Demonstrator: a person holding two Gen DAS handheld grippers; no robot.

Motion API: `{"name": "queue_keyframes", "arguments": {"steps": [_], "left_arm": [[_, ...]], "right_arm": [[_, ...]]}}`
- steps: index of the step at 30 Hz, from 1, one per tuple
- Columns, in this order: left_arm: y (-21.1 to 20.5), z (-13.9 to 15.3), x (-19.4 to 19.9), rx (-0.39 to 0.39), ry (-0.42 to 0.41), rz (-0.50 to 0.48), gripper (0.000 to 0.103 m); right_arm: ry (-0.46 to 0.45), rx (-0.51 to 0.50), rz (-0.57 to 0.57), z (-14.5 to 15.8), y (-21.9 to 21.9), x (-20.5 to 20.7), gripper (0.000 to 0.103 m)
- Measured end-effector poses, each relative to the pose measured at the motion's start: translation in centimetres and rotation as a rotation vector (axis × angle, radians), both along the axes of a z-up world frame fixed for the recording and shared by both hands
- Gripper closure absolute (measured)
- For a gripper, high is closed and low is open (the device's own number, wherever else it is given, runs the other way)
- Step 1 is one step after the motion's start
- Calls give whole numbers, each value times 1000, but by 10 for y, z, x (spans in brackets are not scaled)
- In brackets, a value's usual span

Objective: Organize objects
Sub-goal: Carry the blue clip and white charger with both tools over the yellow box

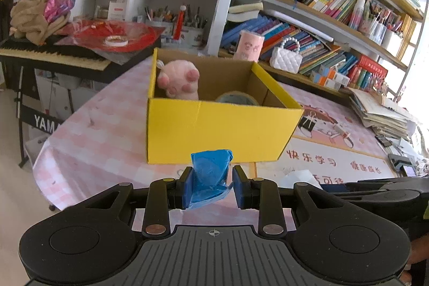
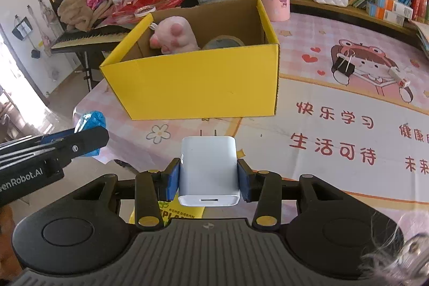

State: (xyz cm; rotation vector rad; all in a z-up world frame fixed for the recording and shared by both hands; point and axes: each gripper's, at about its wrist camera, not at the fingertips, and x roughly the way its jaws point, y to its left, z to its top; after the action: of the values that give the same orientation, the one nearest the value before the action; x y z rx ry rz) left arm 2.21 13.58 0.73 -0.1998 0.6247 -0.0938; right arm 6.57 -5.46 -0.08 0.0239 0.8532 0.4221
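The left gripper [image 1: 211,185] has its jaws pulled in on a blue bag [image 1: 210,174]. The bag is soft and crinkly, and it sticks up above the fingers in the lower middle of the left picture. One finger presses on it for sure. At the other finger I see a thin gap, so the hold may be loose.

The right gripper [image 2: 209,180] has its jaws tight on a white charger [image 2: 208,169]. Its two metal prongs point away, toward the box. Holding it by its flat sides keeps it from turning.

The yellow box [image 1: 214,130] sits in the middle of both pictures on the pink table [image 1: 107,125]. It is open on top, so things can drop in. Inside it, at the upper left, is a pink paw toy [image 1: 179,81]. Next to that, lower and to the right, is a roll of tape [image 1: 237,98].

Both grippers face the front wall of the box and are near it but not over it. I think the bag and charger go in next. They must go up over the wall first.

A black clip [image 2: 344,66] lies at the right of the right picture, apart from the box.
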Motion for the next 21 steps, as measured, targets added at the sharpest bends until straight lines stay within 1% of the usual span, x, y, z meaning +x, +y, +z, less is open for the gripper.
{"name": "queue_keyframes", "arguments": {"steps": [6, 11, 15, 17, 21], "left_arm": [[6, 16, 11, 2, -51, -11, 75], [5, 29, 32, -8, -98, -11, 74], [3, 35, 51, 9, -130, -1, 74], [2, 37, 61, 17, -133, 13, 74], [1, 37, 84, 39, -131, 22, 74]], "right_arm": [[-44, -28, 8, 12, 11, 1, 62], [-109, -40, 8, 28, 15, 12, 62], [-200, -30, 6, 46, 16, 31, 62], [-241, -27, 8, 53, 17, 43, 62], [-267, -14, 11, 59, 19, 75, 62]]}}
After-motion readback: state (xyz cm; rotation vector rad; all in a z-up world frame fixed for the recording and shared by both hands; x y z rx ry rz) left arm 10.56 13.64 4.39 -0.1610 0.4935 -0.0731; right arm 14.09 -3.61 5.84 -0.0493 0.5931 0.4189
